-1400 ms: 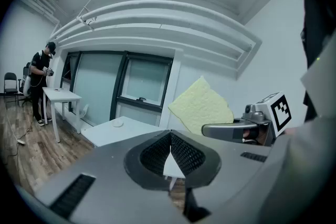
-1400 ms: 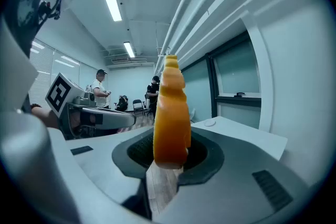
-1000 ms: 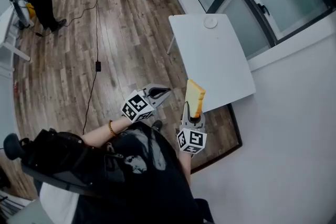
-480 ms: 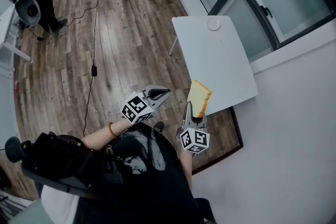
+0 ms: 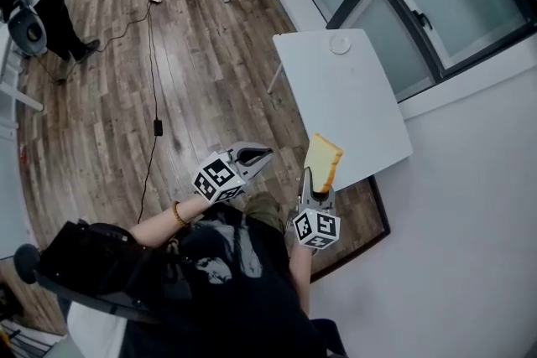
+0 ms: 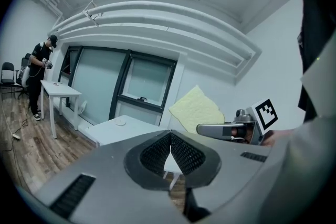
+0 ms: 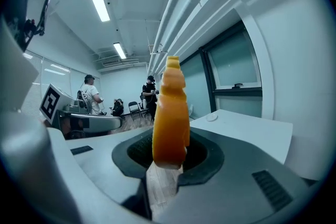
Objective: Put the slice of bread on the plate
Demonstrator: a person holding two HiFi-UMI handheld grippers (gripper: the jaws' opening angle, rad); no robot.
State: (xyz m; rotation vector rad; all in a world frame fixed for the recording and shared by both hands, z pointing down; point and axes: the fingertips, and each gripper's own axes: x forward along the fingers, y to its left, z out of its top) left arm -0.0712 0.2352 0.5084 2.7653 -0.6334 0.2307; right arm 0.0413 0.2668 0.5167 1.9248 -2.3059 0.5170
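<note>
Two grippers sit lower centre: the right gripper (image 5: 312, 185) has its jaws grasping the upright bread slice (image 5: 322, 160), and the left gripper (image 5: 265, 153) has its jaws clenched and empty.

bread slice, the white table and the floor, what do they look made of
bread slice: probably a foam or soft plastic toy; smooth, evenly orange crust edge, pale matte face.
table: white, smooth, matte top, likely laminate or painted board.
floor: wood-look planks with grain and slight sheen; real wood or laminate, can't tell.
</note>
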